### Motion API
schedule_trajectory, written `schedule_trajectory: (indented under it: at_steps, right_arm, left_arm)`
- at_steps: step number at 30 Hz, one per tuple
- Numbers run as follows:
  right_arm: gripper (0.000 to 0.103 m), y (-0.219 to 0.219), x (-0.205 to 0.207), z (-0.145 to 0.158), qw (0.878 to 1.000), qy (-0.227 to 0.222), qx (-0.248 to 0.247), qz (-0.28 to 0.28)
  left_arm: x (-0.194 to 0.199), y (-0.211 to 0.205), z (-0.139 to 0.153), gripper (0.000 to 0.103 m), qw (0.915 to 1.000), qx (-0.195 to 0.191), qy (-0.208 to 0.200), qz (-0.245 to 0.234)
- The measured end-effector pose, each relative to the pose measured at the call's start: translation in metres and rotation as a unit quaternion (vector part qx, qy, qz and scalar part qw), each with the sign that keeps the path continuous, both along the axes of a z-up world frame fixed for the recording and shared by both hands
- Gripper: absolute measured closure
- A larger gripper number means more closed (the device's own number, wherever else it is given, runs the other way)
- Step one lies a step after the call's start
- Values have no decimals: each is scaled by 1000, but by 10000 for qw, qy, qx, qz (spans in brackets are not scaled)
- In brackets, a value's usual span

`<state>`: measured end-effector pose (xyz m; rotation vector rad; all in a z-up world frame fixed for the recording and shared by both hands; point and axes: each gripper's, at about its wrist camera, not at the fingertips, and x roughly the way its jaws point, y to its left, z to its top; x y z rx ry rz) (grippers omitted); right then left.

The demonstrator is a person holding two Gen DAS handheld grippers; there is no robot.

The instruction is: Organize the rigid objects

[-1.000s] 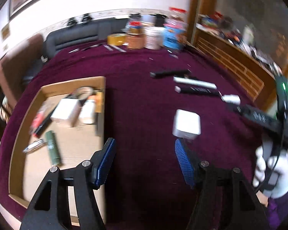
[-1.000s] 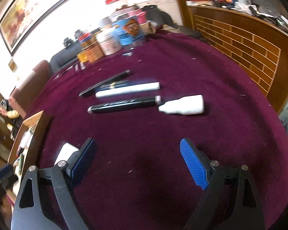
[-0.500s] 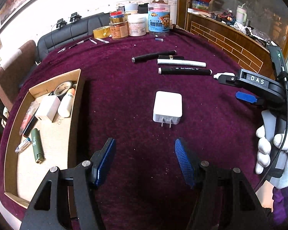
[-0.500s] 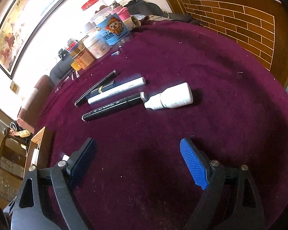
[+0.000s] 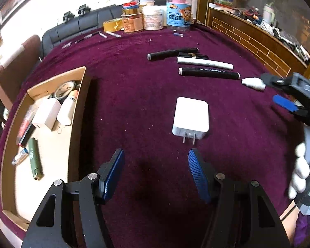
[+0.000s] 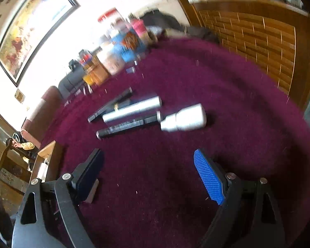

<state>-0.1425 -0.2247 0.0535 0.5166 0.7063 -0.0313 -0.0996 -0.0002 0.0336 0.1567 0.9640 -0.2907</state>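
**Tabletop inventory: loose items and tray**

Surface: round tabletop [image 5: 134, 95] covered in dark purple cloth, with a wood-panelled wall at the right and a framed picture [image 6: 31, 31] on the white wall at the left.

Far edge: a cluster of jars [image 5: 155, 16] and a roll of yellow tape [image 5: 113, 24].

Left side: open cardboard tray [image 5: 80, 107] holding a white box [image 5: 46, 113], a white tube [image 5: 68, 109], a green lighter [image 5: 34, 161] and a few smaller pieces too cramped to name.

Centre: white charger [image 5: 191, 117] lying flat on the cloth, prongs toward the camera, just ahead of the left tongs [image 5: 156, 175]. The left tongs are released, fingers spread, holding nothing.

Beyond the charger: a row of pens, namely a black marker [image 5: 208, 73], a white marker [image 5: 204, 63] and a black pen [image 5: 171, 53] lying side by side. A small white bottle [image 6: 184, 117] lies at the end of the black marker, nozzle close to its tip.

Right tongs [image 6: 148, 175]: released, fingers wide apart, empty, hovering over bare cloth near the bottle; this view is blurred.
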Motion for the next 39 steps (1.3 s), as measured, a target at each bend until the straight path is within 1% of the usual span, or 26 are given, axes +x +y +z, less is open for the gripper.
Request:
schedule_trajectory:
  at_steps: [3,4,7,9,11,12,13,14,16,18,19,21,22,23,26,29,31,33,35,37,38,39]
  right_arm:
    - [14,-8,5,23,9973,-268,-659,-190]
    - [14,-14,10,25,9966,-250,-738,-265]
    - [14,-36,27,17,9970,-216,-580,-458]
    - [14,-43,35,8,9975,-201,-474,-481]
    - [14,-44,38,2,9977,-204,-419,-497]
    - [14,-44,38,0,9978,-205,-385,-490]
    - [14,-43,38,-2,9981,-202,-348,-475]
    - [14,-43,38,-2,9983,-194,-308,-455]
    - [14,-44,36,0,9985,-184,-300,-426]
    - [14,-44,36,4,9983,-152,-417,-385]
    - [14,-44,37,6,9982,-117,-482,-348]
    - [14,-44,41,8,9979,28,-613,-224]
    - [14,-44,42,7,9976,106,-667,-156]
    - [14,-44,46,7,9970,206,-739,-46]
    - [14,-39,52,5,9945,400,-951,188]
    - [14,-21,63,5,9893,527,-1206,636]
    - [14,-3,74,4,9831,628,-1329,1089]
    - [14,21,88,-1,9726,735,-1585,1537]
    - [14,40,99,-5,9623,771,-1855,1836]
    - [15,59,111,-11,9490,860,-2177,2111]
    - [16,69,116,-14,9420,884,-2336,2241]
    - [20,77,120,-17,9351,895,-2489,2357]
  left_arm:
    - [14,7,-1,45,9994,-269,149,128]
    - [18,9,-1,45,9990,-368,183,164]
    - [30,8,-4,45,9972,-641,317,204]
    - [33,1,-5,45,9970,-670,339,170]
    - [36,-12,-6,45,9982,-559,222,31]
    - [39,-22,-8,45,9990,-416,137,-58]
    - [41,-28,-9,39,9993,-348,82,-122]
    - [43,-34,-10,27,9994,-294,16,-170]
    - [51,-48,-15,25,9996,-71,-1,-271]
    - [58,-59,-25,25,9990,59,183,-412]
    - [59,-63,-29,21,9987,102,175,-475]
    - [60,-63,-29,24,9984,45,145,-543]
    - [60,-60,-26,41,9986,-3,133,-518]
    - [60,-56,-23,65,9986,-72,107,-522]
    - [61,-37,-17,64,9958,-619,426,-520]
    - [53,-18,-11,64,9936,-926,465,-445]
    - [44,-5,-4,64,9895,-1275,523,-426]
    - [33,8,7,64,9859,-1551,471,-429]
    - [17,21,22,64,9810,-1856,323,-471]
    - [7,37,35,64,9776,-2038,176,-492]
    - [4,44,40,64,9761,-2115,126,-476]
    - [-2,56,46,64,9737,-2233,89,-442]
